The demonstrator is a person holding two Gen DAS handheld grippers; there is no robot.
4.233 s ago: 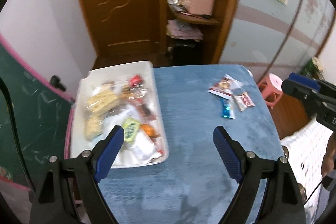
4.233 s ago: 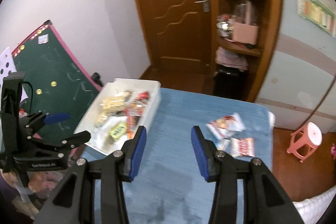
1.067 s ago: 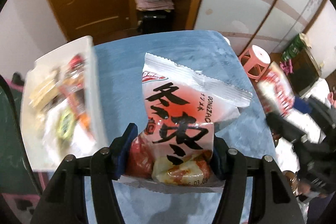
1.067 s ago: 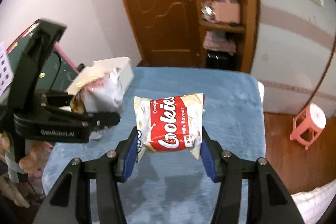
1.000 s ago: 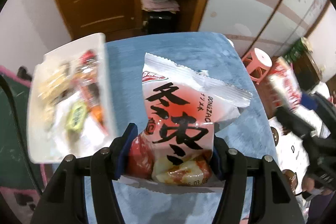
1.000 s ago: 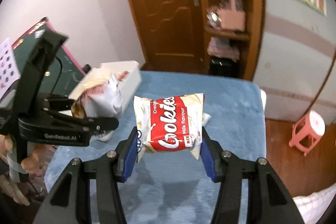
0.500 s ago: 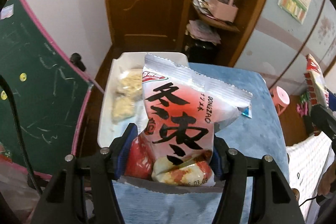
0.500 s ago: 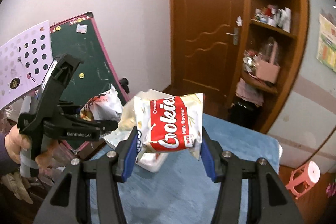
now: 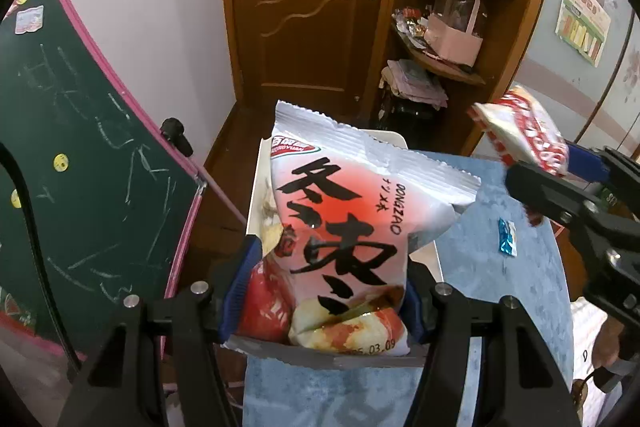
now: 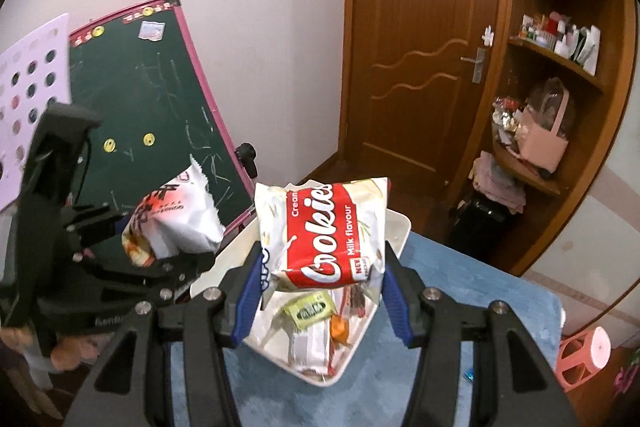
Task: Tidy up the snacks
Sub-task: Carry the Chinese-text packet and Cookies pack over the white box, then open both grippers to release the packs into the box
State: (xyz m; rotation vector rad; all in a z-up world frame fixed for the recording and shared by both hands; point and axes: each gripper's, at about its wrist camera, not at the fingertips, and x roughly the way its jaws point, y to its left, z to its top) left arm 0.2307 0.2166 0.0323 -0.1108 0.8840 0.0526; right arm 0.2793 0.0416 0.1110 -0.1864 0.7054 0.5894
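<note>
While both packs are held above tray end of table, drop-off is not yet done. Left gripper is clamped on pink-white jujube pack; right gripper is pinched on red Cookies pack, approx. over white tray. Tray is already stocked w/ several snacks. Small blue sachet is left on blue cloth, prob. last loose item; rest of table is hidden.

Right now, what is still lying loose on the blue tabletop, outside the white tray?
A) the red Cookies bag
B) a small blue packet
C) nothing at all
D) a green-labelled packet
B: in the left wrist view a small blue packet lies alone on the blue tabletop, right of the white tray.
</note>
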